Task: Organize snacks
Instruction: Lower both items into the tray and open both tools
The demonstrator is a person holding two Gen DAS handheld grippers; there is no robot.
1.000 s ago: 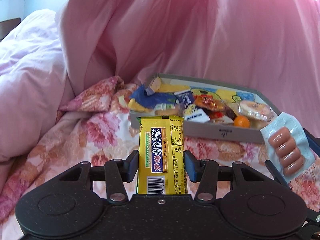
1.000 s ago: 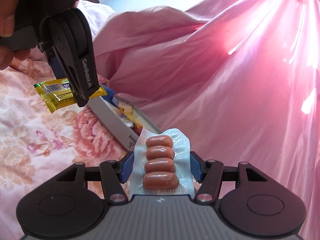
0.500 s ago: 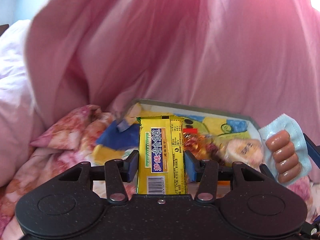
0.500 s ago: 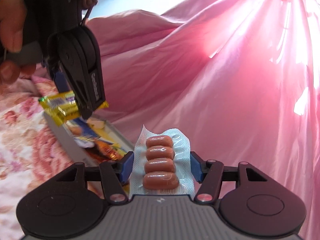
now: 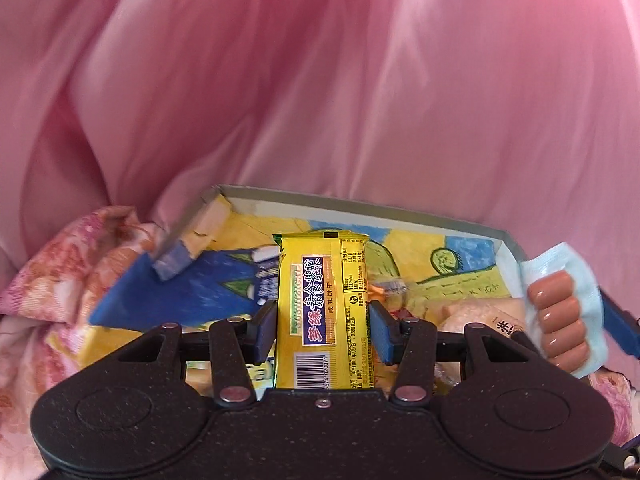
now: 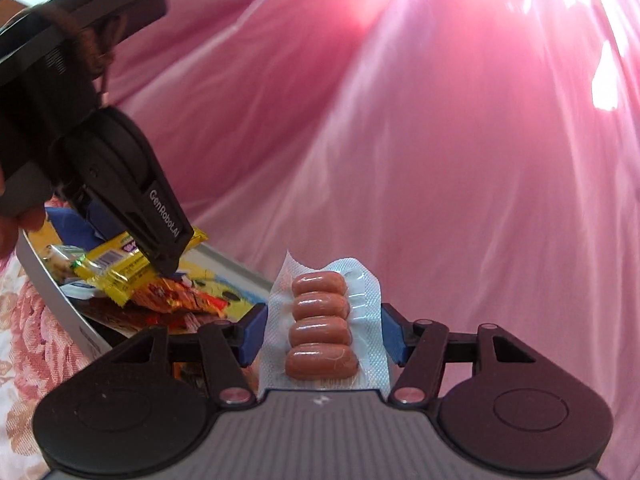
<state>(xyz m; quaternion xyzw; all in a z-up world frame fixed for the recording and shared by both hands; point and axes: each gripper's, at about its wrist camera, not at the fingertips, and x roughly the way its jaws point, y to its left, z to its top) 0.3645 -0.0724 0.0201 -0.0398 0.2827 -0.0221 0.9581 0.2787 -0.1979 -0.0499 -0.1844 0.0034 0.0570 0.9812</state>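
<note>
My left gripper [image 5: 322, 330] is shut on a yellow biscuit packet [image 5: 322, 304] and holds it over the grey snack box [image 5: 360, 204], whose floor is painted yellow and blue. My right gripper [image 6: 320, 338] is shut on a clear pack of small sausages [image 6: 320, 332] at the box's right end. The sausage pack also shows in the left wrist view [image 5: 560, 316]. The left gripper with its yellow packet [image 6: 120, 268] shows in the right wrist view, above the box [image 6: 52, 292]. Several wrapped snacks [image 6: 176, 300] lie in the box.
A pink satin quilt [image 5: 360, 80] rises right behind and around the box. A floral sheet [image 5: 52, 272] lies to the left of the box. A blue packet [image 5: 188, 284] and a pale round snack [image 5: 480, 312] lie in the box.
Both grippers have moved forward over the box with their packs still held. The box now fills the lower middle of the left wrist view.
</note>
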